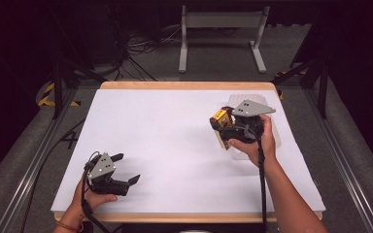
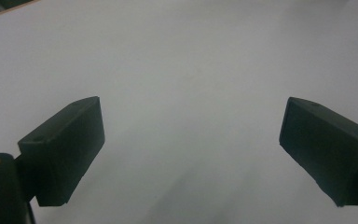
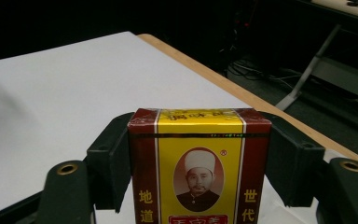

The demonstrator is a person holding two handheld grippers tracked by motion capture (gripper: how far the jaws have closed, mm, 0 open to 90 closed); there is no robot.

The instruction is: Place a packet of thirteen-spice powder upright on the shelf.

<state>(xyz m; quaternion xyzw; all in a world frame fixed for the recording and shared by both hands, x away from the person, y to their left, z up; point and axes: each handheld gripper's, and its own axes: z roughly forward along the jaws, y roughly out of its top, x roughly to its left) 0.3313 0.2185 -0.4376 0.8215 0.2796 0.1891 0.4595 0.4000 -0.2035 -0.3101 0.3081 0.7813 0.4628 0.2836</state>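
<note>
A red and yellow printed box [image 3: 199,163] sits clamped between the two black jaws of my right gripper [image 3: 199,161], one jaw against each red side. From above, the same box [image 1: 222,119] is held over the right part of the white table [image 1: 175,141], with the right gripper [image 1: 223,127] lifted off the surface. Near the front left corner my left gripper [image 1: 127,168] rests open in the person's hand. Its two fingers [image 2: 65,149] stand wide apart over bare white surface, holding nothing between them.
A clear plastic sheet or tray [image 1: 272,124] lies on the table under and beyond the right hand. The table's wooden far edge [image 1: 189,85] borders dark floor with cables and a white metal stand [image 1: 221,29]. Metal rails run along both sides.
</note>
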